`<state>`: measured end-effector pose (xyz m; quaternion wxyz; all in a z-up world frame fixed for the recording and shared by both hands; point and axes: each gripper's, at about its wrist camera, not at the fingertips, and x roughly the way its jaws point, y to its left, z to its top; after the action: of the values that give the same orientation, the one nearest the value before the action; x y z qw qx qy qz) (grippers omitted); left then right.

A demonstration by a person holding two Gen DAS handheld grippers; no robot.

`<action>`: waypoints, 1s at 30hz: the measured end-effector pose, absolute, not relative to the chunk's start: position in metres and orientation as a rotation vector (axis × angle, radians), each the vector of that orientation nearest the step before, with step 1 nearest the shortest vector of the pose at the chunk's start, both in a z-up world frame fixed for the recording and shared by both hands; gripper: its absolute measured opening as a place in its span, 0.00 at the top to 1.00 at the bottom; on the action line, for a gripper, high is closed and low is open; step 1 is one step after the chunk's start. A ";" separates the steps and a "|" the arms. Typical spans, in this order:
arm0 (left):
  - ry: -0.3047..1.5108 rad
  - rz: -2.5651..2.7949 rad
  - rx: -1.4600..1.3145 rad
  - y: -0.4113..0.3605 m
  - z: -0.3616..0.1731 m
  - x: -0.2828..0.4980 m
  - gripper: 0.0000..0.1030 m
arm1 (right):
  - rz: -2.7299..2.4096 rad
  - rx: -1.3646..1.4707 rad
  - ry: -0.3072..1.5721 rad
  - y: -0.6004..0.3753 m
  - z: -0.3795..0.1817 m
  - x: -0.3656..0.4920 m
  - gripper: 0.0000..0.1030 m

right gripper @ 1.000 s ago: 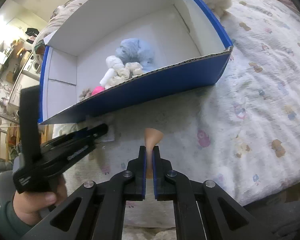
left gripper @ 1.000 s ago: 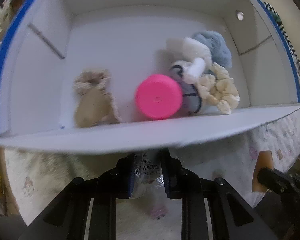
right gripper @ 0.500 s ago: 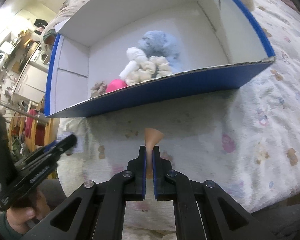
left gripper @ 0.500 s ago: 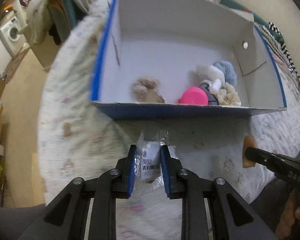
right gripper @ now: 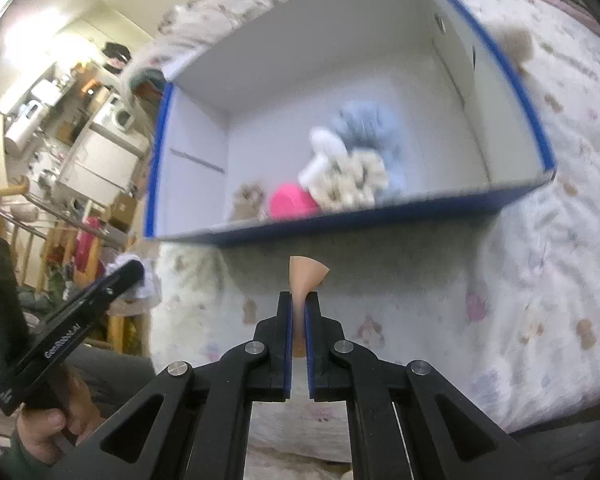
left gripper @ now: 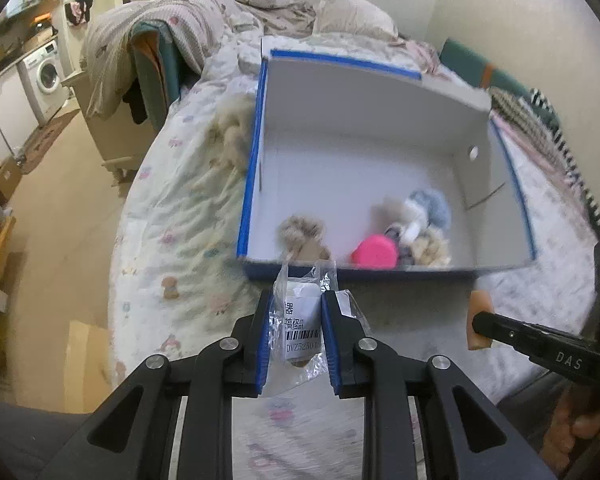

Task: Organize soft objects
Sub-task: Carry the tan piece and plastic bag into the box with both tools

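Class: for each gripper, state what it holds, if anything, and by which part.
The left gripper clamps a clear plastic packet by its labelled middle. The right gripper pinches a tan sponge by its narrow lower end.

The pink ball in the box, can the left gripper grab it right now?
Probably not: the left gripper is shut on a plastic packet, and the box's near wall stands before the pink ball.

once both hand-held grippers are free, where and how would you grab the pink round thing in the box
Probably grip the pink round thing across its curved sides, coming straight down from above. It lies flat-face-up against the near wall of the blue box, so a frontal approach is blocked. The cream fluffy piece crowds its right; its left side, toward the tan pouch, looks freer.
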<state>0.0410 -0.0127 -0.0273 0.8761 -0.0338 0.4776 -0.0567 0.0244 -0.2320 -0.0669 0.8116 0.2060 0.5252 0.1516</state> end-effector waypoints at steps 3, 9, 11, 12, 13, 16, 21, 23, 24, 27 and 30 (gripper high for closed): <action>0.966 -0.129 -0.089 -0.011 -0.010 0.046 0.80 | 0.323 0.455 1.070 -0.242 -0.049 0.032 0.93; 0.946 -0.148 -0.080 -0.016 0.010 0.073 0.80 | 0.335 0.449 1.029 -0.251 -0.028 0.059 0.93; 0.941 -0.151 -0.063 -0.019 0.014 0.083 0.80 | 0.330 0.434 1.016 -0.254 -0.021 0.069 0.93; 0.938 -0.154 -0.052 -0.022 0.017 0.090 0.80 | 0.326 0.427 1.012 -0.255 -0.019 0.075 0.93; 0.937 -0.157 -0.046 -0.024 0.018 0.095 0.80 | 0.319 0.419 1.008 -0.256 -0.017 0.080 0.93; 0.944 -0.164 -0.029 -0.031 0.019 0.115 0.80 | 0.295 0.401 0.994 -0.264 -0.016 0.096 0.93; 0.973 -0.142 -0.001 -0.043 0.007 0.145 0.80 | 0.247 0.442 1.001 -0.279 -0.036 0.105 0.93; 0.981 -0.142 -0.025 -0.043 -0.004 0.153 0.80 | 0.236 0.476 1.041 -0.279 -0.051 0.106 0.93; 0.984 -0.136 -0.028 -0.044 -0.012 0.156 0.80 | 0.237 0.489 1.060 -0.278 -0.058 0.106 0.93; 1.014 -0.112 -0.037 -0.047 -0.032 0.163 0.80 | 0.230 0.438 1.084 -0.271 -0.065 0.109 0.93; 1.020 -0.090 -0.066 -0.048 -0.039 0.170 0.80 | 0.219 0.399 1.098 -0.266 -0.069 0.117 0.93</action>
<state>0.1696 -0.0479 -0.0392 0.8712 -0.0314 0.4880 -0.0430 0.1166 -0.2662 -0.0690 0.8286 0.1880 0.5171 0.1031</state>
